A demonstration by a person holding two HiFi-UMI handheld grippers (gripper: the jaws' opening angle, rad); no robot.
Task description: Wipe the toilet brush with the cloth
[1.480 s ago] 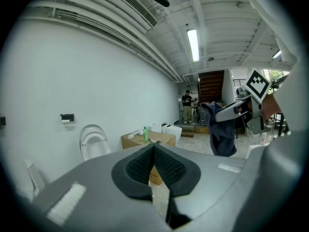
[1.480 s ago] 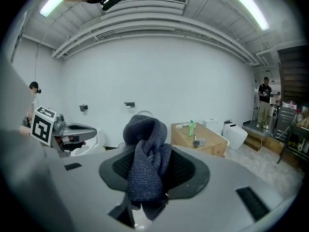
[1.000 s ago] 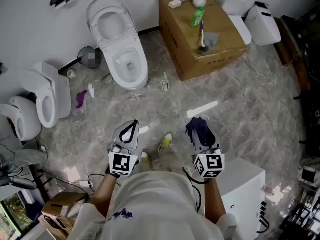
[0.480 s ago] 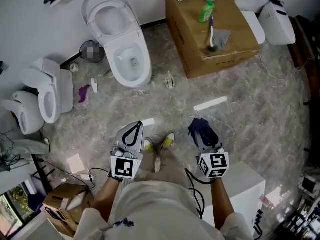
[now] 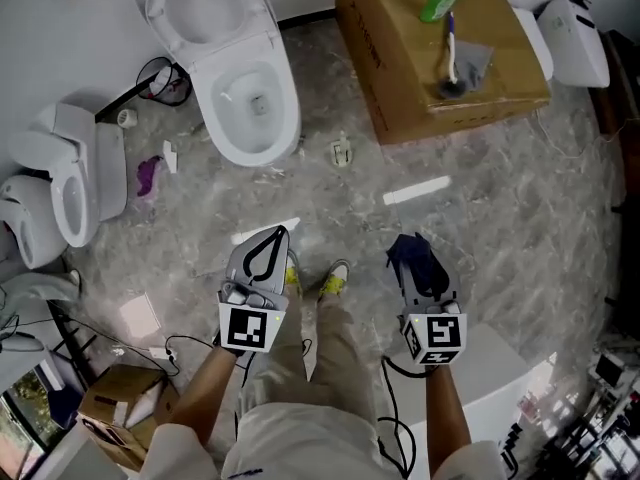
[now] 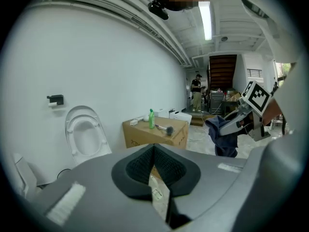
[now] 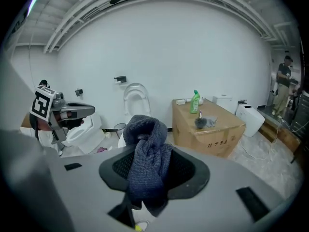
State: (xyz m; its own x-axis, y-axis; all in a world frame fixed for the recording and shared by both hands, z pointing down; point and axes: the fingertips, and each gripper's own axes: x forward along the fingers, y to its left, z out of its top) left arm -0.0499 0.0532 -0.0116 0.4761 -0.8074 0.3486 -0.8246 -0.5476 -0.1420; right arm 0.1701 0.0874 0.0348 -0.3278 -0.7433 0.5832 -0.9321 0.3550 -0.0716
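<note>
Cloth (image 5: 420, 266) bunched in right claw (image 5: 408, 246), clamped tight. Left claw (image 5: 266, 251) closed, empty. Toilet brush (image 5: 449, 60) lies on cardboard box (image 5: 395, 28), far right. Box looks closer vs. 1 s ago, so person's prob. walking up. Wiping not begun.

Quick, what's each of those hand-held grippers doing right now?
Left hand-held gripper: closed, empty.
Right hand-held gripper: closed on the dark blue cloth.

The right tool (image 5: 407, 245) is holding a dark blue cloth (image 5: 420, 264) while the toilet brush (image 5: 452, 58) is resting on the cardboard box (image 5: 398, 63).
</note>
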